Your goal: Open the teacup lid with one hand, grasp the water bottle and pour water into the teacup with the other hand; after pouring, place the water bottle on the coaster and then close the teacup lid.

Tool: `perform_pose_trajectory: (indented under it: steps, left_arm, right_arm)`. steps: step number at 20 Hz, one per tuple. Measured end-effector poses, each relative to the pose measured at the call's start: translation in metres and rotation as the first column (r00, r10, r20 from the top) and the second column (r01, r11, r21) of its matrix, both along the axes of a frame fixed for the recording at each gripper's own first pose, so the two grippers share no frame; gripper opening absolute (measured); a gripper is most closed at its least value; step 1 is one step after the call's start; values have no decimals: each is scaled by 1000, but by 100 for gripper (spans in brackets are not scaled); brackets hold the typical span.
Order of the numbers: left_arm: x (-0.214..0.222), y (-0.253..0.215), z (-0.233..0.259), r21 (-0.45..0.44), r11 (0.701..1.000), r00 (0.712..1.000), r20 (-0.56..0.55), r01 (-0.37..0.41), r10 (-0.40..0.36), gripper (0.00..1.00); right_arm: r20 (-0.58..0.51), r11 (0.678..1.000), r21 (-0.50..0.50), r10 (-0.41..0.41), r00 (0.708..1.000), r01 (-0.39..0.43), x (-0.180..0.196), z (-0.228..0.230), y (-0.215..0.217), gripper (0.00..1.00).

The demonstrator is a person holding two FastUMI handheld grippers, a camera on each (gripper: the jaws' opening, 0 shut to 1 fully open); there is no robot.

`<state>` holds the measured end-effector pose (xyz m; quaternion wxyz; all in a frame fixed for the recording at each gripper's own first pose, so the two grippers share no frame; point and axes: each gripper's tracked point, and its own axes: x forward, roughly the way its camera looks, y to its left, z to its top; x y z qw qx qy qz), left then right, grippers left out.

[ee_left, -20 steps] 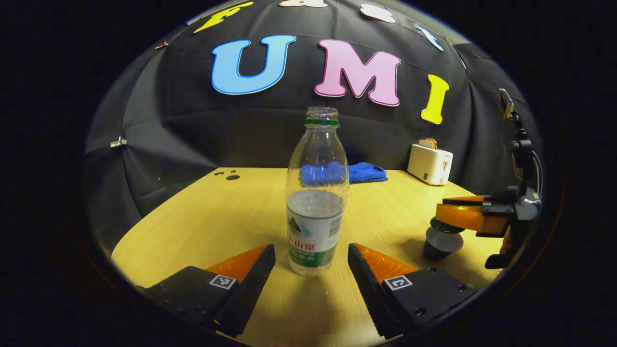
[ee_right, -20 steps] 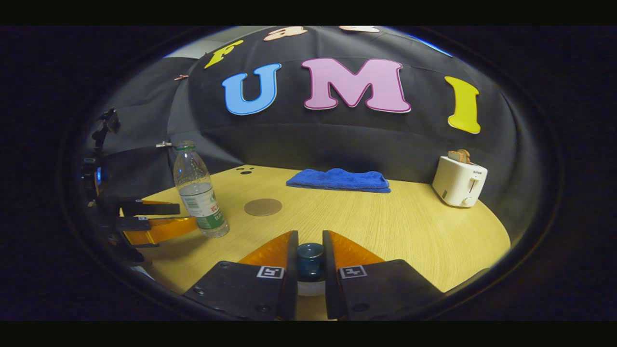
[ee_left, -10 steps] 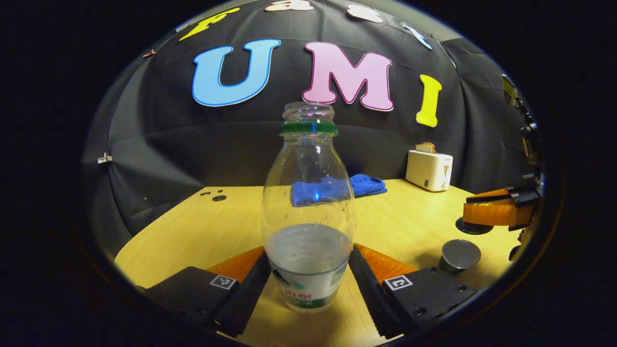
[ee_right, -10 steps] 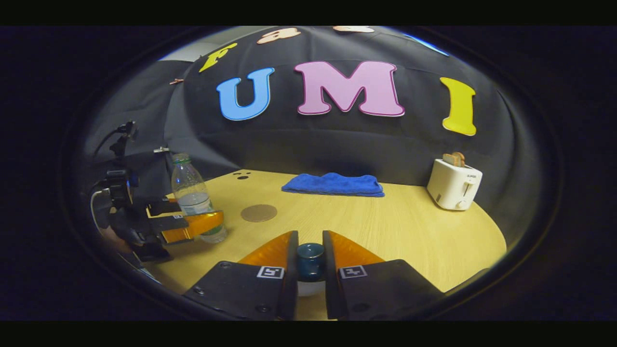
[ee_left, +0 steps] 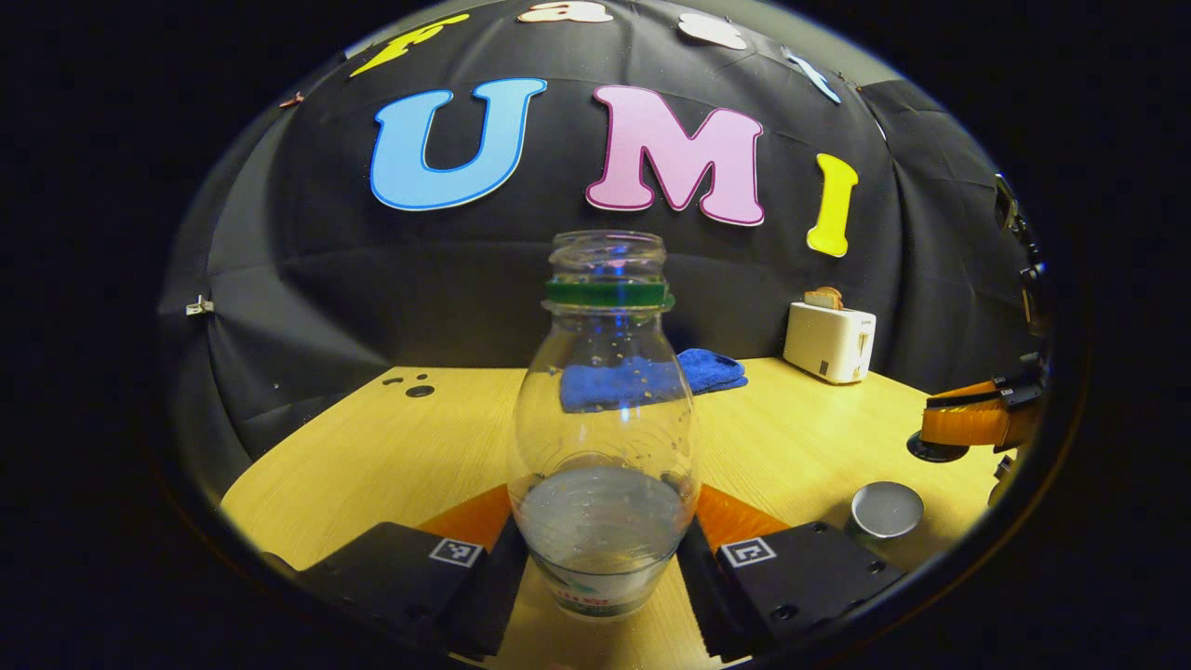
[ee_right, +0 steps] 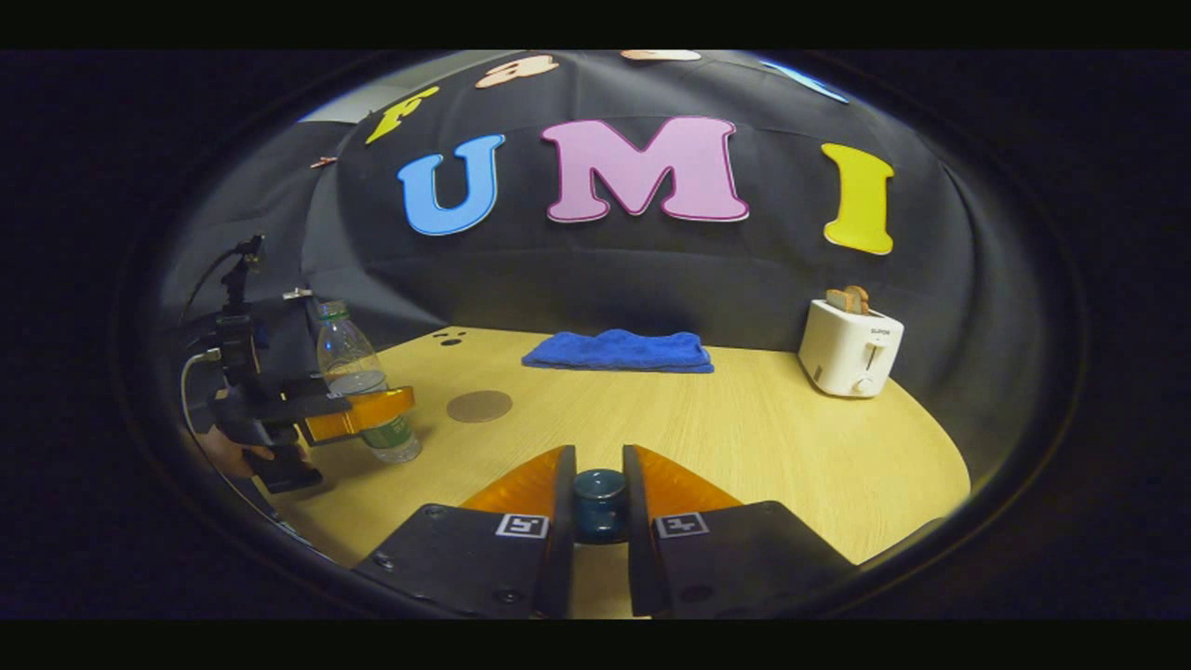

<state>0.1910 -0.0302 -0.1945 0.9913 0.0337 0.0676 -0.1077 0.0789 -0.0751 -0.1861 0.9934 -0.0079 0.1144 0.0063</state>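
Left tongs (ee_left: 603, 582) clamp the uncapped water bottle (ee_left: 605, 437) at frame centre. The open teacup (ee_left: 886, 510) stands at lower right. Right tongs (ee_right: 598, 507) grip the lid (ee_right: 598, 502). Pouring, coaster (ee_right: 479, 406) placement and closing remain.

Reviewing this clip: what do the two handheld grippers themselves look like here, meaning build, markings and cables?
Each gripper has two wedge-shaped fingers on blocky bases with bolt holes, and each base carries a square black-and-white tag. The left gripper, seen from the right gripper, has a dark handle, a looping cable and a small mast on top.
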Motion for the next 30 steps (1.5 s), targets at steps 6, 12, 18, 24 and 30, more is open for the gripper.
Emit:
perform_pose_trajectory:
  steps: [6, 12, 18, 24, 30]
  left_arm:
    - [-2, -25, 16, 202, 978, 999, -1, 53, -54, 70]
    - [-4, -53, 23, 566, 792, 970, -70, 231, -233, 69]
    - [-7, -79, -11, 810, 444, 894, -202, 382, -400, 69]
    - [-15, -91, -45, 888, 123, 817, -343, 442, -464, 69]
    - [-17, -104, -52, 915, -122, 794, -395, 384, -462, 69]
  right_arm:
    - [1, 999, 7, -52, 999, 52, -14, 2, -26, 27]
    - [12, 993, 21, -119, 993, 119, -34, 6, -59, 27]
    - [16, 984, 43, -175, 984, 174, -45, -4, -79, 22]
    - [5, 979, 71, -191, 982, 190, -57, -17, -85, 27]
    - [17, 977, 61, -206, 978, 204, -68, -21, -95, 29]
